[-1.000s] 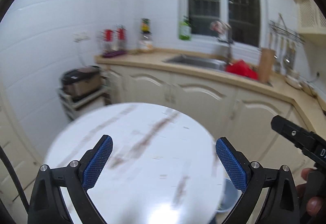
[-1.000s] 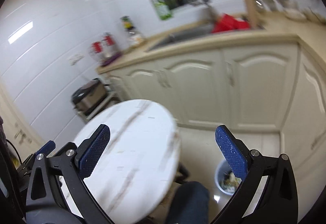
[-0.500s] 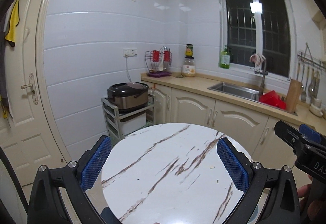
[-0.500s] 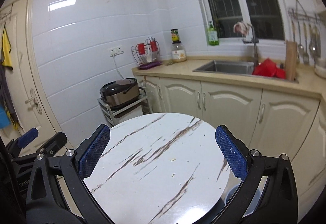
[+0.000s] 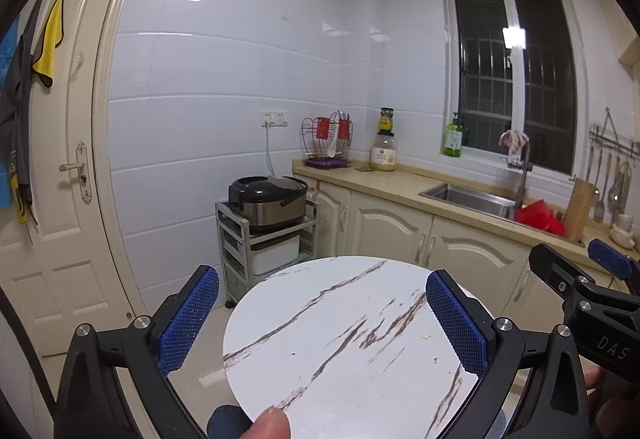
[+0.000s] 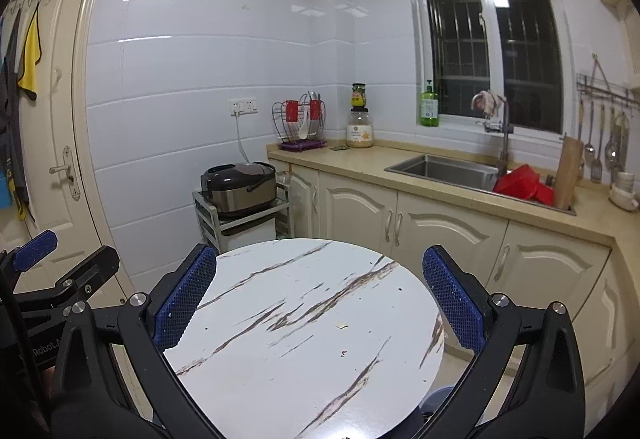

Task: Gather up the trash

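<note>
Left wrist view. Left tool (image 5: 318, 315): spread wide, nothing held, blue pads (image 5: 188, 323) to either side of the round marble-pattern table (image 5: 344, 343). Table top below and ahead of the tool, not touched. Trash on the table: small pale crumbs (image 5: 426, 337) near the right pad, apart from it; a tiny dark speck near the centre. Fingertip (image 5: 272, 424) at the bottom edge, overlapping the table rim. Right tool (image 5: 600, 279) at the right edge, seen partly only; opening cannot be told from here.

Right wrist view. Right tool (image 6: 320, 295): spread wide, nothing held, poised above the near part of the table (image 6: 280, 359). Trash: one pale crumb (image 6: 342, 326) between the pads, ahead of the tool and nearer the right pad; a second crumb (image 6: 343, 352) just nearer the camera; small dark specks towards the far right rim. Left tool (image 6: 56, 275) at the left edge, beside the table.

Containers. Sink (image 6: 444, 167) in the counter behind: red item (image 6: 520, 179) resting at its right end. Rounded blue-grey object (image 6: 440, 399) on the floor under the table's right rim, contents hidden. Rice cooker (image 6: 236, 187) on a small rack, lid shut.
</note>
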The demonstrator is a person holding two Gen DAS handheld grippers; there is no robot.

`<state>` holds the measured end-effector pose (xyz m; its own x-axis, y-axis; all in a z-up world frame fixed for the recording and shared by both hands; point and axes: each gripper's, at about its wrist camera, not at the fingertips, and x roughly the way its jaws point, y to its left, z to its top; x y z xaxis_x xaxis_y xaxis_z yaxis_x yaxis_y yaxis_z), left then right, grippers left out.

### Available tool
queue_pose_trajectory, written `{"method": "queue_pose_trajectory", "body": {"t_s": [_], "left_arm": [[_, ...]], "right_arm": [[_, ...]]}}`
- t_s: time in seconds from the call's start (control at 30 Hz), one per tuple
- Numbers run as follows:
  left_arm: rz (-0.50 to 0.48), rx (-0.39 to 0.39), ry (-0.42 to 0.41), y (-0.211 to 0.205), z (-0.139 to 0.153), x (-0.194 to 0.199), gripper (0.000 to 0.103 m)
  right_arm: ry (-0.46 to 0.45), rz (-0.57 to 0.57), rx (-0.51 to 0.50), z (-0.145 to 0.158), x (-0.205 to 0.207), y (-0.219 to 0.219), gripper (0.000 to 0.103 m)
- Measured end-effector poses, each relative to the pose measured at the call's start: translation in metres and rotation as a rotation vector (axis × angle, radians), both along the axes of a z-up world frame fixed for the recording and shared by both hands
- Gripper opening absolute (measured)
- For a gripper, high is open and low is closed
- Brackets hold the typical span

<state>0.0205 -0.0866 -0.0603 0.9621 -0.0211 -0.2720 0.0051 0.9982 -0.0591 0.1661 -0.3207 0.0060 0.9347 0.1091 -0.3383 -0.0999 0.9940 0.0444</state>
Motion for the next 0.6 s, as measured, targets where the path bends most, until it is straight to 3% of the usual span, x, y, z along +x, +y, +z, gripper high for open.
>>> {"method": "queue_pose_trajectory", "body": {"t_s": [0.6], "left_arm": [[0.002,0.017,-0.008,0.008,0.008,-0.002,0.102]], "right_arm": [[-0.002,0.018,0.008,-0.001,-0.003,0.003,0.103]]}}
